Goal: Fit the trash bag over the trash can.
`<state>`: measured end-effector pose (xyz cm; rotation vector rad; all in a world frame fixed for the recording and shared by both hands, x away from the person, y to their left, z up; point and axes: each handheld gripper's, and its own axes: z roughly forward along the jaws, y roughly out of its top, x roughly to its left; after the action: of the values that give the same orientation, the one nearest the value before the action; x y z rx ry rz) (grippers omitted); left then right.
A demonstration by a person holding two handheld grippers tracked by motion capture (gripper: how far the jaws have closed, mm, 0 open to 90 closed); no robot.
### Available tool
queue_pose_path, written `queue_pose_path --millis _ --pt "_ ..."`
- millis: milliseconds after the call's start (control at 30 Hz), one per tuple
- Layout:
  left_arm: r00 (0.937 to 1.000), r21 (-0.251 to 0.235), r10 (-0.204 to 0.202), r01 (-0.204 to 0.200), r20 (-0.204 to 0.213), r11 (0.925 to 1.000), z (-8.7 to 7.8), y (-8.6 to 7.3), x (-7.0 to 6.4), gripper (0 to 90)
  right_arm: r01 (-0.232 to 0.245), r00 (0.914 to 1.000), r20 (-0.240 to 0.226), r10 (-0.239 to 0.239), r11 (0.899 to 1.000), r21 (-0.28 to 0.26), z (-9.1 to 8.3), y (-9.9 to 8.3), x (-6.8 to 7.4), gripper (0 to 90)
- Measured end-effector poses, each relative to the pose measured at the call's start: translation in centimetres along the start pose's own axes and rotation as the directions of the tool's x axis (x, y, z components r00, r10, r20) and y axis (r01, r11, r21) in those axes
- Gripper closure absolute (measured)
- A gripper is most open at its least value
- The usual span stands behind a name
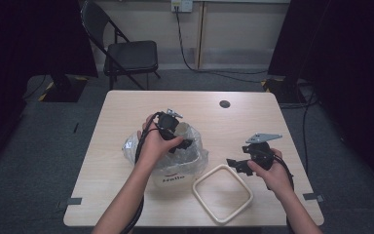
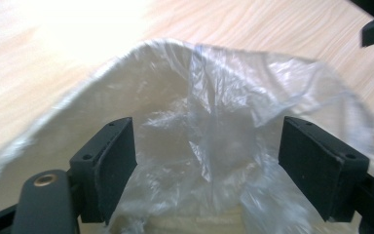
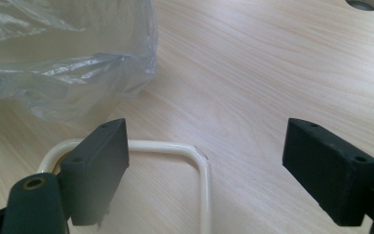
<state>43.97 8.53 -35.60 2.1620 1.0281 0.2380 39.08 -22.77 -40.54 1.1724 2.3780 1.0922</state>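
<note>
I take the clear plastic bag (image 1: 168,156) as my landmark; it sits on the counter (image 1: 126,105) with a cream container inside it, and red letters show on its near side. My left claw (image 1: 175,134) is at the top of this bag, at the open mouth. In the left gripper view both jaws stand wide apart, the thin film (image 2: 224,122) hangs loose between them, and I judge they hold nothing yet. The coming move depends on this: the film edge lies straight ahead of the left claw and runs up and down between the jaws, so this claw is much nearer than the other.

My right claw (image 1: 237,165) hovers to the right of the bag, well apart from it, also wide open and empty. The cream square frame (image 1: 222,193) lies flat just below it, in front and to the right of the bag.

The container (image 2: 141,87) is blurred behind the film, and I cannot tell its contents.
</note>
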Motion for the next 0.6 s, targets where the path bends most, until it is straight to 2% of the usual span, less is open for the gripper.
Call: queue_pose_path --millis 67,133,367,433,467,500,600 --pt "1.0000 -0.022 0.007 -0.007 -0.004 0.9997 -1.2 0.0 0.2 20.7 -0.002 1.0000 0.009 0.001 1.000 0.016 0.0 0.0 0.0 16.2" --pt "0.9999 -0.038 0.009 -0.010 -0.009 0.9992 -2.2 -0.2 0.5 20.6 0.005 1.0000 -0.002 -0.005 0.999 0.035 0.2 -0.2 0.0 16.0" --pt "0.9998 -0.072 -0.017 0.016 -0.014 0.9973 -4.4 -1.4 1.6 20.2 0.021 0.9996 0.018 -0.023 0.996 0.085 1.7 -1.4 0.0 16.9" --pt "0.9998 -0.085 -0.014 0.013 -0.015 0.9963 -4.9 -1.8 1.9 20.2 0.019 0.9996 0.018 -0.021 0.995 0.102 2.1 -1.7 0.0 19.0" --pt "0.9995 -0.089 -0.025 0.024 -0.017 0.9957 -5.0 -2.0 2.0 20.2 0.026 0.9994 0.019 -0.028 0.994 0.107 2.3 -1.8 0.1 21.3" --pt "0.9997 -0.093 -0.018 0.017 -0.019 0.9956 -5.2 -2.1 2.2 20.2 0.037 0.9989 0.026 -0.040 0.993 0.114 2.4 -2.0 0.1 23.2" --pt "0.9991 -0.103 -0.038 0.036 -0.019 0.9940 -5.5 -2.7 2.4 20.2 0.042 0.9983 0.034 -0.047 0.991 0.129 2.9 -2.5 0.1 28.1"
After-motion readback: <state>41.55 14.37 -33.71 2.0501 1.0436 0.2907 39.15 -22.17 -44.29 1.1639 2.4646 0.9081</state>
